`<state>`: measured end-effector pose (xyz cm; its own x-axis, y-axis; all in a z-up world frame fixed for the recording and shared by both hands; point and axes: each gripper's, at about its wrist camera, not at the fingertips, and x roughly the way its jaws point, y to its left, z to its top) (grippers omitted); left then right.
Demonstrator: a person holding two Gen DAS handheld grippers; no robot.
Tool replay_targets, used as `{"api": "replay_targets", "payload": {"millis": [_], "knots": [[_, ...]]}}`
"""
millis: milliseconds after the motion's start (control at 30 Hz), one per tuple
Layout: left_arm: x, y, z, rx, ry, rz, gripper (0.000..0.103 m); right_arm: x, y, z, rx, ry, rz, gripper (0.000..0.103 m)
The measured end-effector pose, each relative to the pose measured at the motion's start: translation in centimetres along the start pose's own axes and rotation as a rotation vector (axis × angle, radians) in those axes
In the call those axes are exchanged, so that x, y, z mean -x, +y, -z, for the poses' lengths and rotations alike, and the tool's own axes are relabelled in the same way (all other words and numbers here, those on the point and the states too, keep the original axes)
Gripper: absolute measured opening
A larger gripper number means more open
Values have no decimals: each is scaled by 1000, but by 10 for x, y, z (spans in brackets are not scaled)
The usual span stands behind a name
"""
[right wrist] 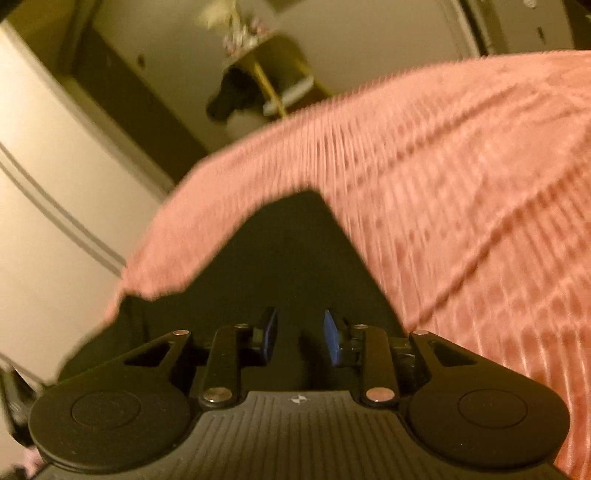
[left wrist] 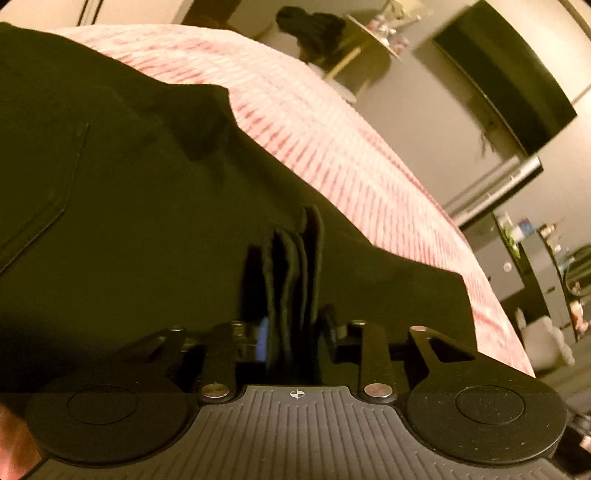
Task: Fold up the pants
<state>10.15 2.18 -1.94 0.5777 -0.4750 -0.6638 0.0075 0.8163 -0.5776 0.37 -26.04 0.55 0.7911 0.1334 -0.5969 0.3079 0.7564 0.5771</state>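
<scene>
Dark pants [left wrist: 129,203] lie spread over a pink striped bedspread [left wrist: 332,129], a back pocket seam showing at the left. My left gripper [left wrist: 291,314] is shut on a bunched edge of the pants, several folded layers standing upright between its fingers. In the right wrist view a pointed corner of the pants [right wrist: 288,251] reaches up across the bedspread [right wrist: 461,184]. My right gripper [right wrist: 302,332] sits low over that dark cloth. Its blue pads [right wrist: 271,332] stand apart with a gap, and I see nothing pinched between them.
The bed's edge curves away on the right, with floor beyond. A gold-legged side table [left wrist: 369,48] with a dark bundle [left wrist: 310,29] beside it stands past the bed. A dark screen [left wrist: 509,85] hangs on the wall, cluttered shelves [left wrist: 535,251] below. A white door [right wrist: 55,184] stands at left.
</scene>
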Motion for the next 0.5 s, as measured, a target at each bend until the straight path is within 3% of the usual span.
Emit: {"api": "replay_targets", "payload": {"millis": [100, 167, 233, 300, 367, 433, 500], "knots": [[-7, 9, 2, 57, 3, 36, 33, -7, 19, -5, 96, -19, 50, 29], [-8, 19, 1, 105, -2, 82, 24, -21, 34, -9, 196, -32, 121, 27], [-9, 27, 0, 143, 3, 105, 21, -37, 45, -15, 258, -47, 137, 24], [-10, 29, 1, 132, -1, 109, 19, -54, 51, -22, 297, -50, 174, 24], [-11, 26, 1, 101, -9, 103, 19, -80, 54, -24, 354, -33, 230, 24], [-12, 26, 1, 98, -11, 107, 23, -110, 47, -18, 393, 47, 282, 24], [-16, 26, 1, 103, -12, 112, 30, -116, 47, -5, 491, -15, 276, 24]]}}
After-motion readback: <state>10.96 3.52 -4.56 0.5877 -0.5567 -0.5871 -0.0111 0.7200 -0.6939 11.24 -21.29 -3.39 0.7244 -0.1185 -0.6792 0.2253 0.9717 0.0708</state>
